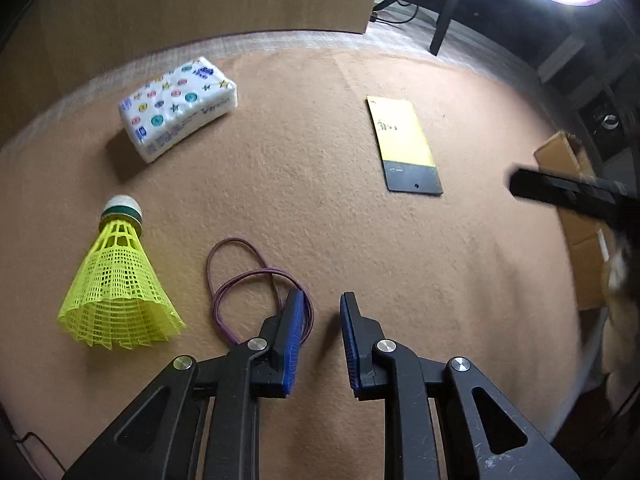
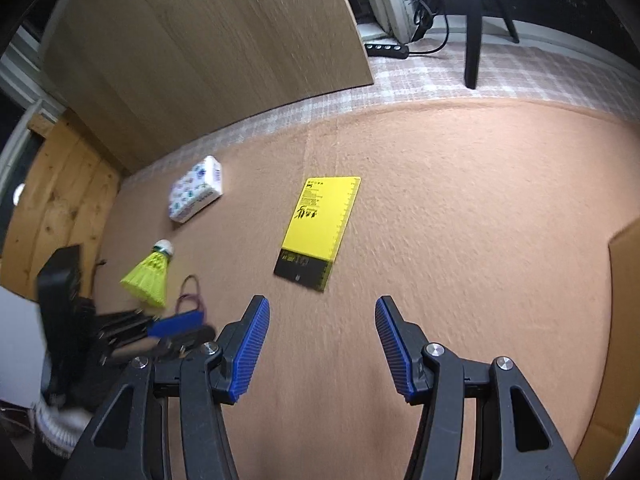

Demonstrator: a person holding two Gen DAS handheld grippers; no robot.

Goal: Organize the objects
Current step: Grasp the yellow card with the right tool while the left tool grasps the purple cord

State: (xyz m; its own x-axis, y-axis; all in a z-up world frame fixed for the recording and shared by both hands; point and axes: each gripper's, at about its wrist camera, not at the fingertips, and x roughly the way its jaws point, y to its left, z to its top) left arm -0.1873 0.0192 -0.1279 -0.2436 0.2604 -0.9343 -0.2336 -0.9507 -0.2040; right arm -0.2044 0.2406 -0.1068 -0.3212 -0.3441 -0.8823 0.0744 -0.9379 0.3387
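Hovering low over a tan felt mat (image 1: 360, 240), the left tongs (image 1: 320, 312) stand slightly parted with nothing between their blue pads; the left pad sits right at the edge of a purple rubber band (image 1: 240, 276) lying looped on the mat. A yellow shuttlecock (image 1: 118, 280) lies on its side just left of the band, and a patterned tissue pack (image 1: 178, 106) rests farther off near the mat's far left edge. A yellow-and-black card (image 2: 318, 232) lies flat mid-mat, ahead of the right tongs (image 2: 322, 320), which are released wide and grasp nothing. A cardboard box (image 1: 568, 184) sits off the right edge.
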